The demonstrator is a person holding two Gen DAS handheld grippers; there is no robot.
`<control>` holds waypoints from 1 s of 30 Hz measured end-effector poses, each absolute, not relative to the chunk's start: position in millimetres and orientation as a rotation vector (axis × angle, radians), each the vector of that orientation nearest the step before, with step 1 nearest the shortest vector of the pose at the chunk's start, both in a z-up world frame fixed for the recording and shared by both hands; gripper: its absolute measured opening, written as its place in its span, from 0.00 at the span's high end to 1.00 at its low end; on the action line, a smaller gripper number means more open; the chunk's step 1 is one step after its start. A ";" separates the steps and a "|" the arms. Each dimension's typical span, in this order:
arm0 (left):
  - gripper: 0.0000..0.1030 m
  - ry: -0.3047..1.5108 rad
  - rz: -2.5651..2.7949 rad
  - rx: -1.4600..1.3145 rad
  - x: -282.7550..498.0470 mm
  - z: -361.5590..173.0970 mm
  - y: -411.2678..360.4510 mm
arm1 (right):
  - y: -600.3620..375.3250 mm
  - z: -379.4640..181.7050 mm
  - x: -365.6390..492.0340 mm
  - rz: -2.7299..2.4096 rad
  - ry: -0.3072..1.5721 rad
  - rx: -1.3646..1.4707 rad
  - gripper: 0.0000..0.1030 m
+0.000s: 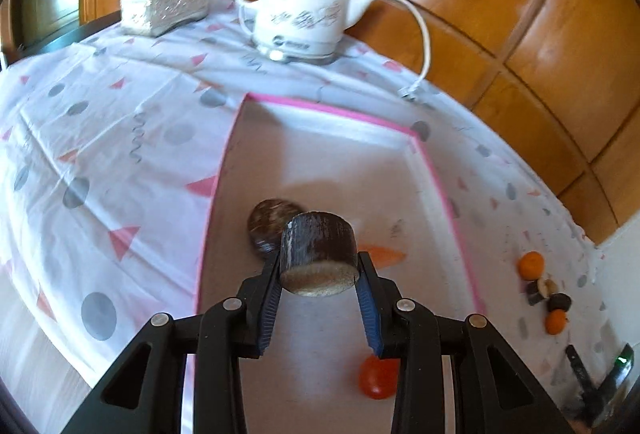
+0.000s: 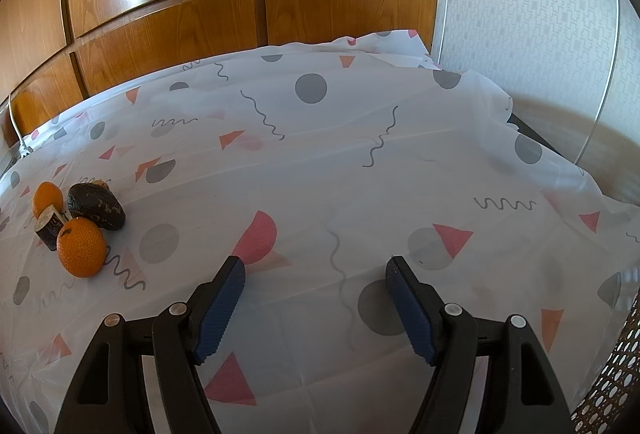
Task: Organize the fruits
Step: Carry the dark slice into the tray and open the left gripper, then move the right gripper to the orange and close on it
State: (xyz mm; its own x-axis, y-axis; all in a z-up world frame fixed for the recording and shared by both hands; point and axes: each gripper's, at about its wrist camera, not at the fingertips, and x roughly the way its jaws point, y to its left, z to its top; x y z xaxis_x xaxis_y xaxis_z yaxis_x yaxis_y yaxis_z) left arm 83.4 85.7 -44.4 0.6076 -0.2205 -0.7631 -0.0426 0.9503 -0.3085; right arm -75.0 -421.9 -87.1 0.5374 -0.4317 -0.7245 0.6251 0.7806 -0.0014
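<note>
My left gripper point(image 1: 319, 266) is shut on a dark cut fruit piece point(image 1: 318, 256), pale cut face toward the camera, held above a pink-rimmed white tray point(image 1: 320, 138). In the tray lie a dark round fruit point(image 1: 266, 224), an orange slice point(image 1: 386, 255) and a red-orange fruit point(image 1: 376, 378). My right gripper point(image 2: 316, 274) is open and empty over the tablecloth. To its left sit two oranges point(image 2: 81, 247) point(image 2: 47, 197), a dark avocado-like fruit point(image 2: 96, 206) and a small dark cut piece point(image 2: 50, 228). The same group shows at the right of the left wrist view point(image 1: 544, 290).
A white electric kettle point(image 1: 304, 14) with its cord and a silver tissue box point(image 1: 166, 6) stand at the table's back. Wooden panels rise behind. The table's right edge drops off near a wicker seat point(image 2: 616, 386). The right gripper's tip shows in the left wrist view point(image 1: 600, 374).
</note>
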 end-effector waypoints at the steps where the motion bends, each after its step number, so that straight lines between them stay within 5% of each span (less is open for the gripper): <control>1: 0.65 0.918 -0.092 -0.306 82.7 -47.3 85.8 | -422.0 -87.0 -74.9 -0.638 0.779 0.272 0.28; 14: 0.51 0.872 -0.039 -0.259 65.4 -43.8 82.7 | -421.8 -86.8 -74.4 -0.646 0.789 0.268 0.28; 18: 0.40 0.839 -0.012 -0.233 55.0 -36.1 83.8 | -422.9 -83.5 -70.9 -0.659 0.826 0.309 0.28; 30: 0.40 0.834 -0.032 -0.225 48.9 -31.8 79.1 | -373.4 -62.4 -44.1 -0.345 0.823 0.378 0.26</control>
